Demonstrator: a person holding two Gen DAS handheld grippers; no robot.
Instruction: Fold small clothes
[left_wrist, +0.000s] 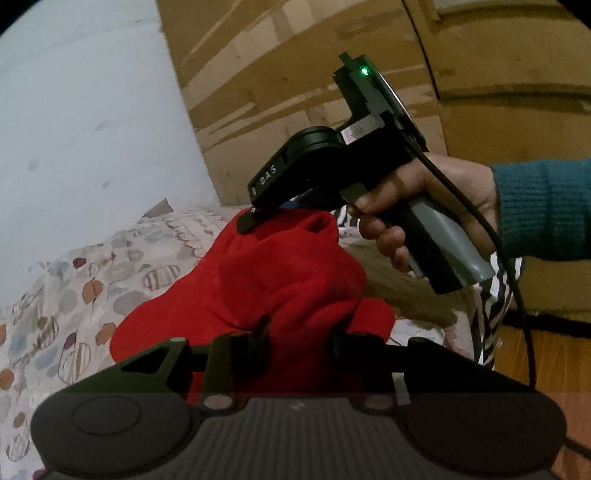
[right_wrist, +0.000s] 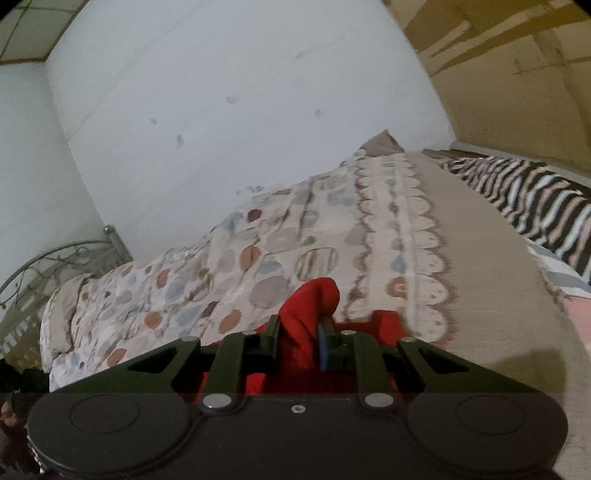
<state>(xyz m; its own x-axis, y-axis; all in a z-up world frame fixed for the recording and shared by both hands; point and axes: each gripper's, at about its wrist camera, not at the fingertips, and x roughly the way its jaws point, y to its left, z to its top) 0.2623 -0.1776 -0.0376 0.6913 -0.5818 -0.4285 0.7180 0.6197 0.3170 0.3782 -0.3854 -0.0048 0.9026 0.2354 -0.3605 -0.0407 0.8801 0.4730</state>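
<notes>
The left gripper (left_wrist: 299, 341) has both fingers closed on a fold of the red garment (left_wrist: 280, 280), which bunches up over a bedspread (left_wrist: 74, 295) printed with round shapes. Across the cloth, the right gripper (left_wrist: 245, 221) bites the far edge — held by a hand (left_wrist: 417, 210) in a teal sleeve (left_wrist: 543, 206). Behind stands a wooden wardrobe (left_wrist: 295, 74).

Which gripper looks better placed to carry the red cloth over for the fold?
Probably the right gripper: it pinches a raised edge of the red cloth, lifted off the bedspread. The left gripper holds bunched bulk.
</notes>
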